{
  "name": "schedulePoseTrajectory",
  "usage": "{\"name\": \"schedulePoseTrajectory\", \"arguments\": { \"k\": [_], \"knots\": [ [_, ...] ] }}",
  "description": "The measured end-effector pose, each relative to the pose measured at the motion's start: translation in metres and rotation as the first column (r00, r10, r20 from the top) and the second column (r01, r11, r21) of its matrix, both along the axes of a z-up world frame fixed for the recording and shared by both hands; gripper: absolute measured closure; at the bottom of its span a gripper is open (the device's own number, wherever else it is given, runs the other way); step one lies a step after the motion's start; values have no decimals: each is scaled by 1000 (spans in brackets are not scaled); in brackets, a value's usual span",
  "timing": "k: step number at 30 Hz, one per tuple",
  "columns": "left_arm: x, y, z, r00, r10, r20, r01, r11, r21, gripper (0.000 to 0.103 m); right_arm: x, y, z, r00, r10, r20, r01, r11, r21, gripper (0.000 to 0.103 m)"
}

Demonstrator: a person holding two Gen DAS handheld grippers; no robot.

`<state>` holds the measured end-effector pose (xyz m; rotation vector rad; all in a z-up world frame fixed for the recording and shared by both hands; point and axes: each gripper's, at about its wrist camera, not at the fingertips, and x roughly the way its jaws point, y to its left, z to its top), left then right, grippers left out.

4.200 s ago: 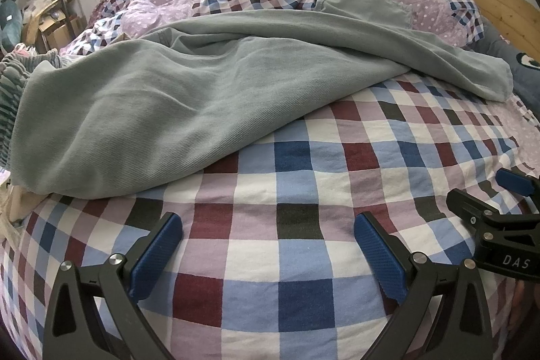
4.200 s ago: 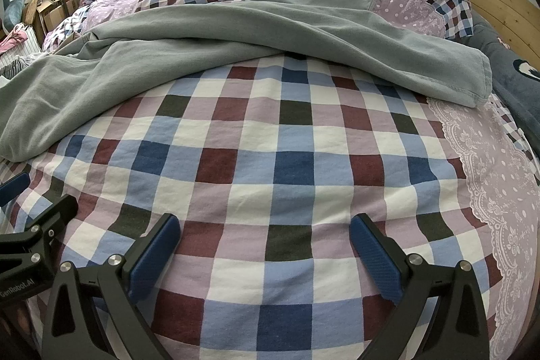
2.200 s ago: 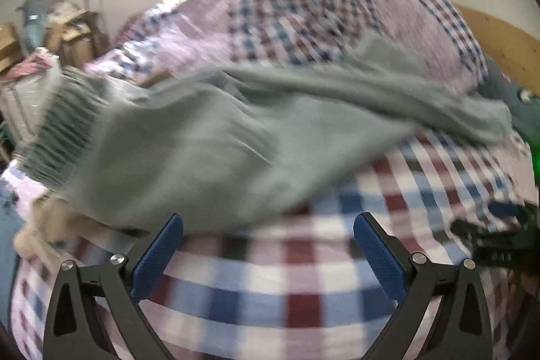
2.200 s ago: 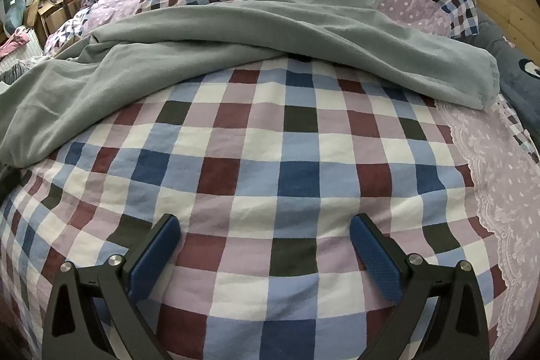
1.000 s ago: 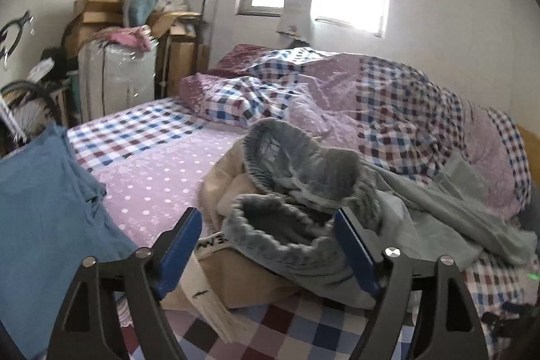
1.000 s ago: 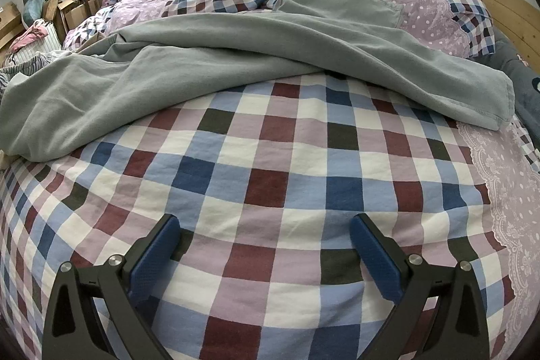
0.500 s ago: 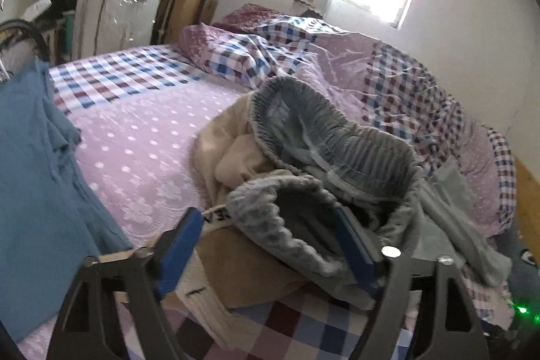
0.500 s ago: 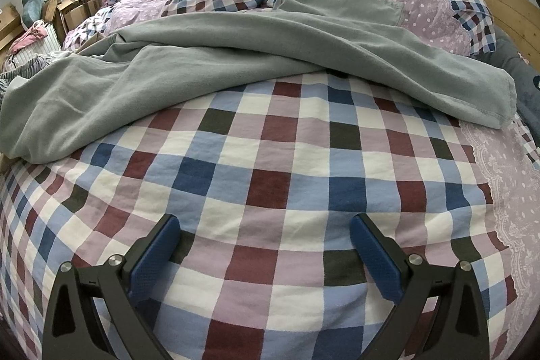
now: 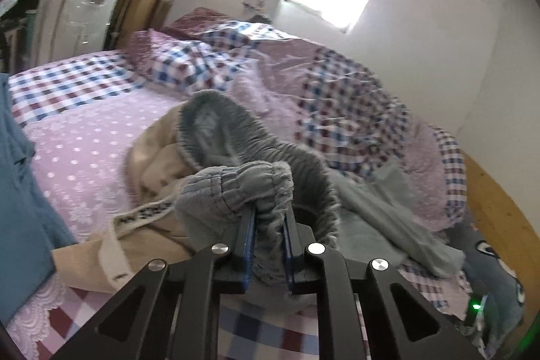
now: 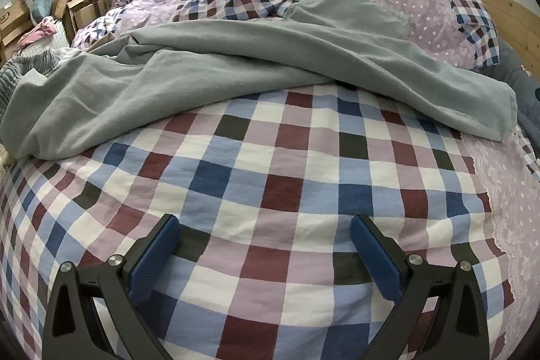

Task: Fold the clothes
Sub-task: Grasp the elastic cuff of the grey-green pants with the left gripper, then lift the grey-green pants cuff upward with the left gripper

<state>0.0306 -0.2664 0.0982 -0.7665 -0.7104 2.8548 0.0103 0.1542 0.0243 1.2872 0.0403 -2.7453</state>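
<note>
Fingers [image 9: 248, 225] pinch the grey trousers' [image 9: 236, 181] ribbed, seemingly elastic waistband.

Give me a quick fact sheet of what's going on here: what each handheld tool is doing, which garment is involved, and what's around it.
Setting: bed with a checked bedspread
Garment: grey trousers, legs spread across the bed
Left gripper: jaws shut on the trousers' gathered waistband
Right gripper: jaws wide open, holding nothing, above bare bedspread
Under the waistband: beige garment
Nearby: blue garment at the left edge
</note>
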Motion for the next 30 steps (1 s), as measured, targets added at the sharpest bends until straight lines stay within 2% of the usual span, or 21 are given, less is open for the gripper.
{"name": "schedulePoseTrajectory", "arguments": {
  "k": [3, 7, 10, 12, 14, 16, 17, 19, 22, 25, 30],
  "knots": [
    [3, 3, 8, 997, -69, -35, 71, 995, 67, 91, 1, 0, 1, 1000, 1, -6, -1, 1000, 1, 0],
    [11, 8, 21, 985, -148, -93, 161, 976, 149, 91, 1, 0, 1, 1000, 1, -7, -1, 1000, 0, 0],
    [21, 13, 34, 964, -196, -181, 227, 959, 171, 91, 1, 0, 1, 1000, 1, -10, -1, 1000, 1, 0],
    [25, 11, 36, 959, -194, -208, 234, 954, 185, 90, 1, 0, 2, 1000, 0, -13, 0, 1000, 2, 0],
    [26, 5, 32, 972, -144, -184, 179, 965, 191, 88, 1, -1, 2, 1000, -1, -14, 1, 1000, 3, 0],
    [23, -10, 19, 996, -27, -86, 43, 982, 182, 76, 1, -1, 2, 1000, -1, -14, 1, 1000, 5, 0],
    [21, -17, 12, 999, 33, -37, -26, 985, 172, 72, 1, -1, 2, 1000, -1, -14, 1, 1000, 6, 0],
    [18, -32, -1, 986, 153, 57, -160, 977, 142, 47, 0, -1, 2, 1000, -1, -12, 1, 1000, 7, 0],
    [17, -49, -15, 963, 235, 134, -252, 959, 130, 28, 0, -1, 1, 1000, 0, -7, 0, 1000, 10, 0],
    [15, -57, -28, 944, 282, 171, -302, 947, 109, 20, -1, -1, 0, 1000, 2, 1, -2, 1000, 15, 0],
    [20, -59, -20, 947, 289, 138, -300, 952, 67, 19, -3, -2, -2, 1000, 1, 8, -1, 1000, 15, 0]
  ]
}}
